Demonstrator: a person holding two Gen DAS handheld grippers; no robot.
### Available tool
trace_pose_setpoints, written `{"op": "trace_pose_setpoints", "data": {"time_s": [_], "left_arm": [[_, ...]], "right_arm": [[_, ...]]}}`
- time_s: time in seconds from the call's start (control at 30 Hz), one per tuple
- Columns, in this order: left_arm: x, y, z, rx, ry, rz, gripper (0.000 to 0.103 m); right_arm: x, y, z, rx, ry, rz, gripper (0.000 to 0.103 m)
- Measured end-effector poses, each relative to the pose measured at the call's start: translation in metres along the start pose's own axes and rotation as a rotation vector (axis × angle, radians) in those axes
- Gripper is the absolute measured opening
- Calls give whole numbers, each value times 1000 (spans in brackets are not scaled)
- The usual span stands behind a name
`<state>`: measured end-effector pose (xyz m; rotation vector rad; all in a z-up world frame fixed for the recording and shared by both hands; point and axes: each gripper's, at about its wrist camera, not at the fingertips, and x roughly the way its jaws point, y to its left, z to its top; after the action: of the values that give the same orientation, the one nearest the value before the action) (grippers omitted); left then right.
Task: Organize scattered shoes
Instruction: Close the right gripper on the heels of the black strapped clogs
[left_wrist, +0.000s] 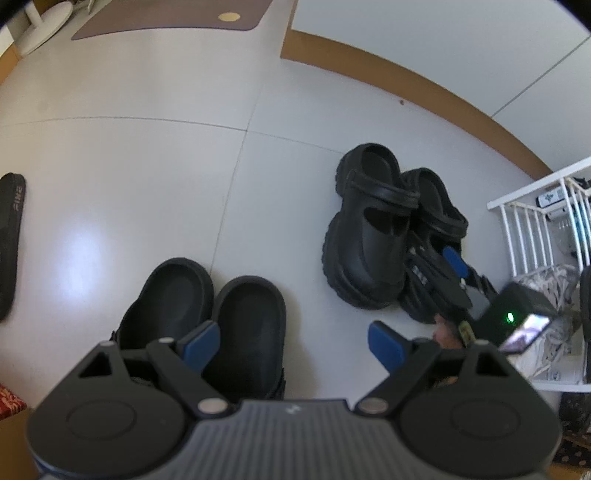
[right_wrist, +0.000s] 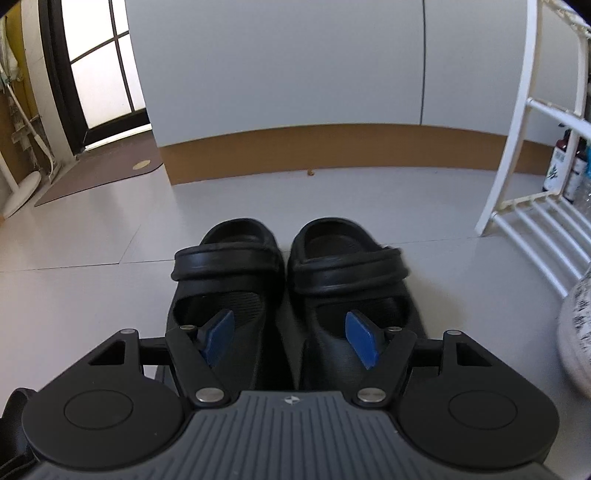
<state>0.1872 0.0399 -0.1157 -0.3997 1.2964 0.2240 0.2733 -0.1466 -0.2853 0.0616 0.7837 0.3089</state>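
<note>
**A:** What does the left wrist view give you?

**B:** I see my left gripper (left_wrist: 291, 341) pointing steeply down at the pale glossy tiled floor (left_wrist: 129, 177), its blue-padded fingers (left_wrist: 201, 343) spread wide with nothing between them. Just under it sits a pair of plain black rubber slippers (left_wrist: 207, 317), side by side and touching. The left pad overlaps the gap between the two in the picture, but I can't tell whether it touches. Further right stands a pair of chunky black strapped clogs (left_wrist: 373, 236), also touching each other, near the brown skirting board (left_wrist: 424, 85). My right gripper (left_wrist: 458, 266) reaches in over the nearer clog. At the far left edge lies a flat black slide sandal (left_wrist: 11, 236), well apart from the rest. A white slatted rack (left_wrist: 535, 221) stands at the right.

**A:** And the right wrist view?

**B:** Here my right gripper (right_wrist: 291, 341) tilts down over the same chunky black strapped clogs (right_wrist: 291, 280). Its jaws stand apart, one blue pad (right_wrist: 219, 341) over the opening of the left clog, the other over the right clog's opening. The inner walls of both clogs lie between the pads; I see no pad pressing on them. The white slatted rack (right_wrist: 532, 206) is to the right.
</note>
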Motion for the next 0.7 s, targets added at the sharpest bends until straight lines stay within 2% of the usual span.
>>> {"op": "trace_pose_setpoints", "data": {"time_s": [0.17, 0.47, 0.57, 0.7], "left_arm": [[5, 2, -1, -18, 27, -15, 89], [8, 2, -2, -19, 50, -21, 89], [10, 4, -2, -25, 57, -25, 89], [9, 6, -1, -38, 62, -33, 89]], "right_arm": [[15, 12, 2, -4, 5, -13, 75], [33, 22, 0, -52, 14, -44, 73], [36, 20, 0, -53, 15, -56, 64], [41, 15, 2, -34, 28, -76, 45]]}}
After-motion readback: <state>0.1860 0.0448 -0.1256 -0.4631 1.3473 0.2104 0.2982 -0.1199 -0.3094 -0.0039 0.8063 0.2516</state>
